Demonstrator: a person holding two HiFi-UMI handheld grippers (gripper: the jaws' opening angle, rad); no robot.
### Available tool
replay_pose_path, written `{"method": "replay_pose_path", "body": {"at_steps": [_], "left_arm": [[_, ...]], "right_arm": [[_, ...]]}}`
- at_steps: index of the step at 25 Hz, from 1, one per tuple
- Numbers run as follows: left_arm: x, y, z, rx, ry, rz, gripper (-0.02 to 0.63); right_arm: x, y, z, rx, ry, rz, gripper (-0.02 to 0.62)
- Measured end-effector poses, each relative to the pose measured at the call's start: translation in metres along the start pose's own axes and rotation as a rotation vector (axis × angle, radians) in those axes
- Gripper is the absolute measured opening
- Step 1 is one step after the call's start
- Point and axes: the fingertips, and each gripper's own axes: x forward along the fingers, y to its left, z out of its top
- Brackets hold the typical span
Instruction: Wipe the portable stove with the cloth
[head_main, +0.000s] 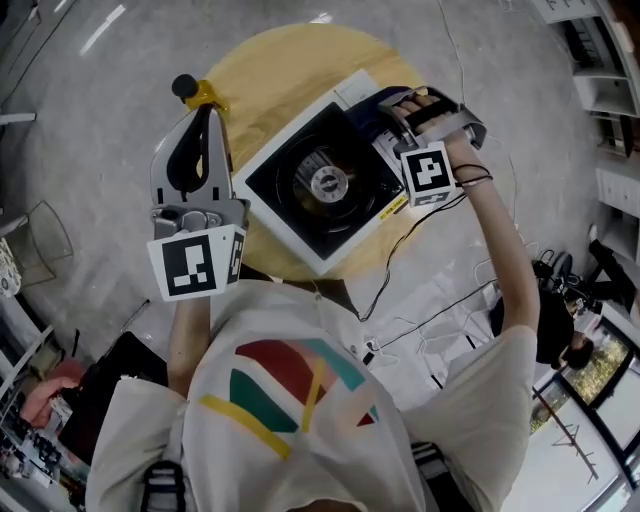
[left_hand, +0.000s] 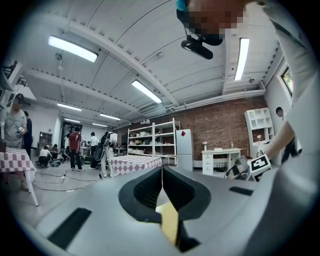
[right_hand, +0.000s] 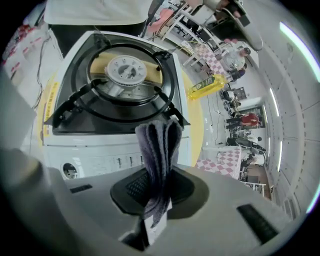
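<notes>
Shirt: the person's white shirt (head_main: 300, 400), printed with coloured shapes, fills the bottom of the head view, nearest the lens.
Floor: grey floor (head_main: 90, 150) lies all round the table.
Table: a round wooden table (head_main: 260, 70) carries the stove.
Portable stove: a white, square portable stove (head_main: 325, 185) sits turned at an angle on the table, with a black top, 1 round silver burner (right_hand: 125, 70) in the middle and a dark pan support round it. Its white control side faces the right gripper.
Left gripper: the left gripper (left_hand: 161, 175) is held left of the stove and apart from it, aimed out across the room. Its 2 jaws are pressed together with nothing between them.
Right gripper: the right gripper (right_hand: 159, 175) is held in the right hand (head_main: 432, 112) at the stove's control side. Its jaws are pinching the cloth.
Cloth: a dark purple-grey cloth (right_hand: 159, 140), folded in several layers, stands up out of the right jaws. Its free end lies over the stove's front rim in the right gripper view; I cannot tell whether it touches.
Marker cubes: 1 black-and-white cube on the left gripper (head_main: 195, 265) and 1 on the right (head_main: 430, 172).
Bottle: a yellow bottle (right_hand: 207, 86) with a dark cap is on the table beyond the stove.
</notes>
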Motion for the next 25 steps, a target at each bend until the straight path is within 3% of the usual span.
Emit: {"method": "replay_pose_path", "body": {"at_steps": [14, 19, 25], "left_arm": [[0.010, -0.056, 0.008, 0.002, -0.021, -0.086, 0.006], [0.016, -0.070, 0.005, -0.001, -0.019, -0.104, 0.006], [0.026, -0.091, 0.006, 0.006, -0.027, -0.136, 0.007]], "right_arm": [[-0.045, 0.070, -0.013, 0.049, 0.023, -0.005, 0.032], [-0.062, 0.106, -0.012, 0.092, 0.026, 0.058, 0.032], [-0.073, 0.130, -0.016, 0.110, 0.028, 0.066, 0.032]]}}
